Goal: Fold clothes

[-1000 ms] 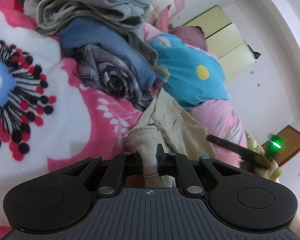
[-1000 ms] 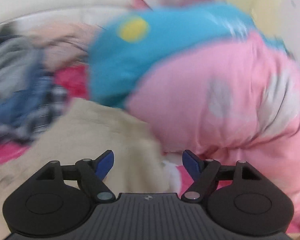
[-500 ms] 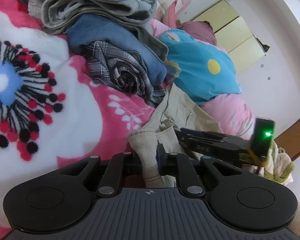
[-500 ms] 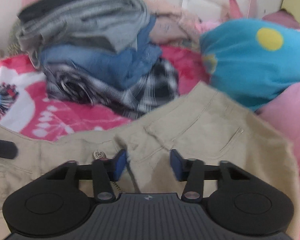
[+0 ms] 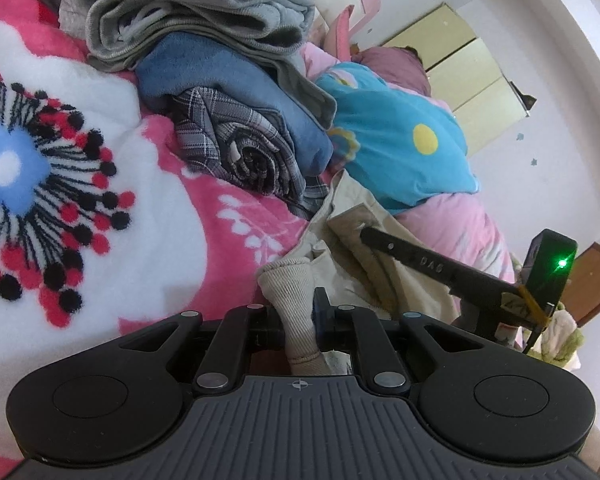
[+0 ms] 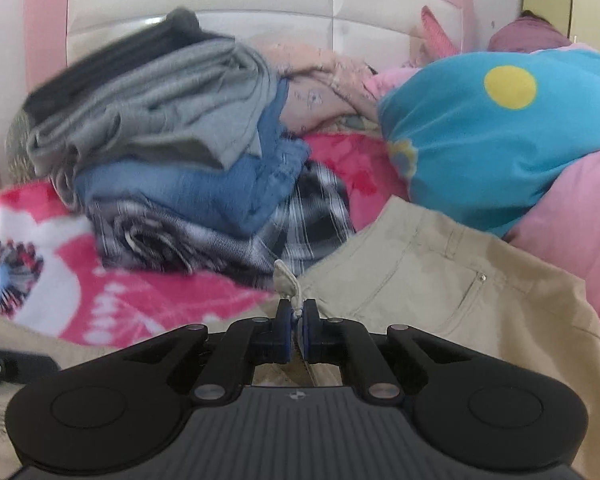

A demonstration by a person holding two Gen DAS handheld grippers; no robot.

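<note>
Beige trousers [image 6: 440,272] lie crumpled on the bed's pink flowered blanket [image 5: 80,200]. My left gripper [image 5: 300,304] is shut on a bunched ribbed edge of the trousers [image 5: 340,216], which sticks up between its fingers. My right gripper [image 6: 296,308] is at the waistband, jaws closing, its blue pads pressing a small pinch of beige cloth. In the left wrist view the right gripper [image 5: 366,234] reaches in from the right, tips on the trousers. A left finger [image 6: 4,362] shows at the right wrist view's left edge.
A stack of folded clothes [image 6: 180,160], grey over blue over plaid, stands just behind the trousers and shows again as the stack [image 5: 220,80]. A blue pillow with a yellow dot [image 6: 480,140] and a pink quilt [image 6: 580,220] crowd the right. A white headboard [image 6: 220,0] stands behind.
My right gripper swung in from the pink quilt to the trousers' waistband and closed on a pinch of cloth. The left gripper kept its hold and stayed put.
</note>
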